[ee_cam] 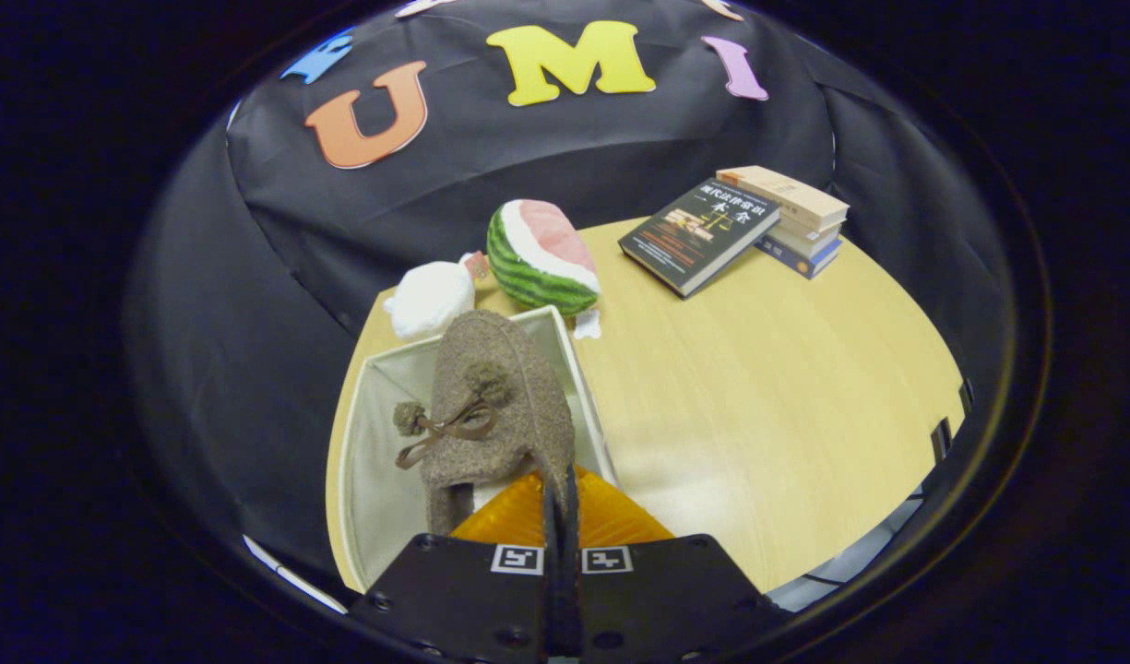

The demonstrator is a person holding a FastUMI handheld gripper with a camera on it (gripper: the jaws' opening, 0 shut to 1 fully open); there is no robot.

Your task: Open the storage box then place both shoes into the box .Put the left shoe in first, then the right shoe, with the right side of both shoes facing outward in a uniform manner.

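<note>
A brown felt shoe with a bow and two pom-poms hangs toe away from me, over the open white storage box. My gripper is shut on the shoe's heel rim, the fingers pressed together on the thin edge. The shoe's pale lining shows just ahead of the fingers. The box stands at the table's left edge, its lid off or folded out of sight, and the shoe hides much of its inside. I cannot tell whether another shoe lies in the box.
A plush watermelon slice and a white plush toy lie just beyond the box. A dark book leans on a stack of books at the far right. The wooden table stretches right of the box.
</note>
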